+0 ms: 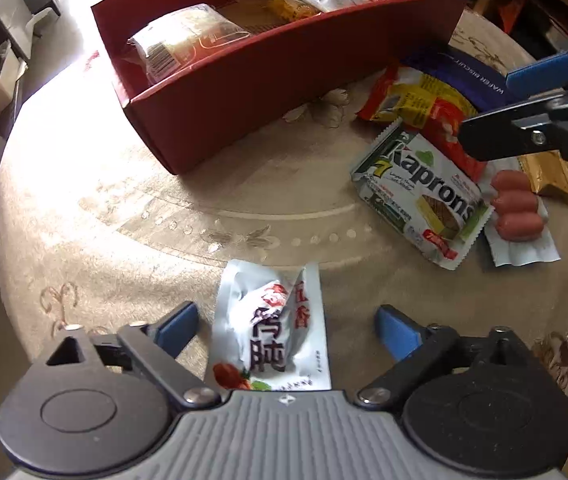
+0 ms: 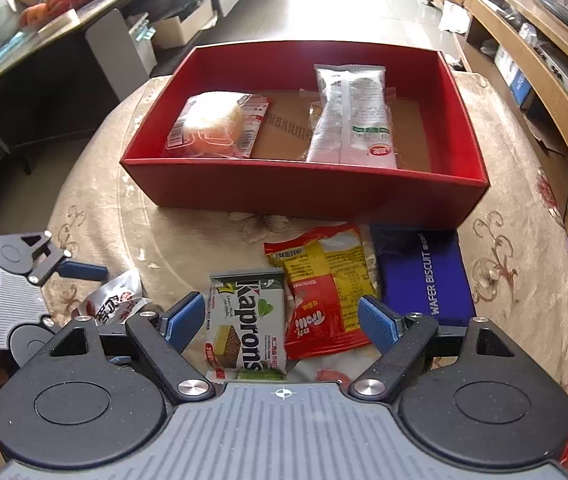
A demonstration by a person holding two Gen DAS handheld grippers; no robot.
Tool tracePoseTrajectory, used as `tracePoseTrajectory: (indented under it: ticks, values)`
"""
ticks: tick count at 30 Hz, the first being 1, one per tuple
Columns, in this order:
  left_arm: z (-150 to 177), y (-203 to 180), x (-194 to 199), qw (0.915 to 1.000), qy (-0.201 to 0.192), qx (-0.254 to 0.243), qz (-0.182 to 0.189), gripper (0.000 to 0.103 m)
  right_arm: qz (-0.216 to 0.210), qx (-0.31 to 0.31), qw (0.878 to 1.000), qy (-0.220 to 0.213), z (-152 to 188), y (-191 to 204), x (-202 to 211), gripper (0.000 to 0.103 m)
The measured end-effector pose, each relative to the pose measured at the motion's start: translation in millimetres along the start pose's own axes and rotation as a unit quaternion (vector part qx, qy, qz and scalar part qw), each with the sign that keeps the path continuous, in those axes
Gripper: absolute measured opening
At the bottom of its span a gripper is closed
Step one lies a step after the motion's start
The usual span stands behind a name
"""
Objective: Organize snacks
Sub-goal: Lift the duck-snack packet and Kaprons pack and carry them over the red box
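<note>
A red box (image 1: pixel 284 92) (image 2: pixel 304 192) stands on the round table and holds a bun pack (image 2: pixel 212 124), a long white pack (image 2: pixel 352 116) and a yellow pack (image 1: pixel 288 6). My left gripper (image 1: pixel 286 326) is open, with a silver chicken pouch (image 1: pixel 272 328) lying between its fingers on the table. My right gripper (image 2: pixel 282 316) is open above the green Kaprons wafer pack (image 2: pixel 248 324) and the red-yellow Frutti pack (image 2: pixel 324 292). The right gripper shows in the left wrist view (image 1: pixel 524 108), the left gripper in the right wrist view (image 2: pixel 64 268).
A blue wafer biscuit box (image 2: pixel 424 272), a sausage pack (image 1: pixel 518 212) and a gold pack (image 1: pixel 548 174) lie on the beige tablecloth (image 1: pixel 124 220). Shelves (image 2: pixel 524 60) stand right, a counter (image 2: pixel 44 20) left.
</note>
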State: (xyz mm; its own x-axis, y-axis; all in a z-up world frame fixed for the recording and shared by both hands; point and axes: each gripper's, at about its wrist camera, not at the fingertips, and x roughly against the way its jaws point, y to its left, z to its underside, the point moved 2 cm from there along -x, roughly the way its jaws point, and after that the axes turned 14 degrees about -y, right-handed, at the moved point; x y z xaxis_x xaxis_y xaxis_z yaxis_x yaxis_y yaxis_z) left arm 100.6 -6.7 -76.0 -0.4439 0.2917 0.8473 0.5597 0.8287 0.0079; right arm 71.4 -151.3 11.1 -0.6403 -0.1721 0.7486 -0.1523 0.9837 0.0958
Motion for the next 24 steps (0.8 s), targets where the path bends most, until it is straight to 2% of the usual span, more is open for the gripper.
tracePoseTrajectory:
  ticks: [2,3,4,7,12,16,19,24]
  values:
    - [2.3,-7.5,6.0,1.0,-0.007,0.003,-0.002,0.07,0.003,-0.006,1.0,0.001,0.7,-1.0,0.8,0.088]
    - [4.0,-8.0,10.8,0.9999,-0.012,0.007,-0.006,0.056,0.007,-0.007,1.0,-0.003,-0.3,-2.5,2.6,0.088]
    - [5.3,-7.3,13.9,0.9997,-0.015,0.016,-0.004,0.051,0.013,-0.008,1.0,-0.009,-2.1,-4.9,5.3,0.088]
    - [10.6,-2.8,17.6,0.9987,-0.019,0.045,-0.014,0.05,0.025,-0.03,0.999,-0.026,-6.8,-20.5,13.3,0.088]
    - [12.6,0.5,22.9,0.9972,-0.022,0.068,-0.02,0.049,0.037,-0.057,0.998,-0.015,0.6,-34.4,10.5,0.086]
    - [13.3,2.8,28.9,0.9956,-0.029,0.087,-0.017,0.049,-0.004,-0.048,0.999,-0.002,8.0,-13.7,4.5,0.083]
    - [22.3,7.2,33.7,0.9942,-0.019,0.105,-0.009,0.049,-0.036,-0.025,0.999,0.018,12.8,9.7,-9.1,0.077]
    - [29.0,9.6,35.3,0.9941,-0.015,0.107,-0.003,0.049,-0.044,-0.027,0.997,0.051,13.4,22.2,-35.7,0.071]
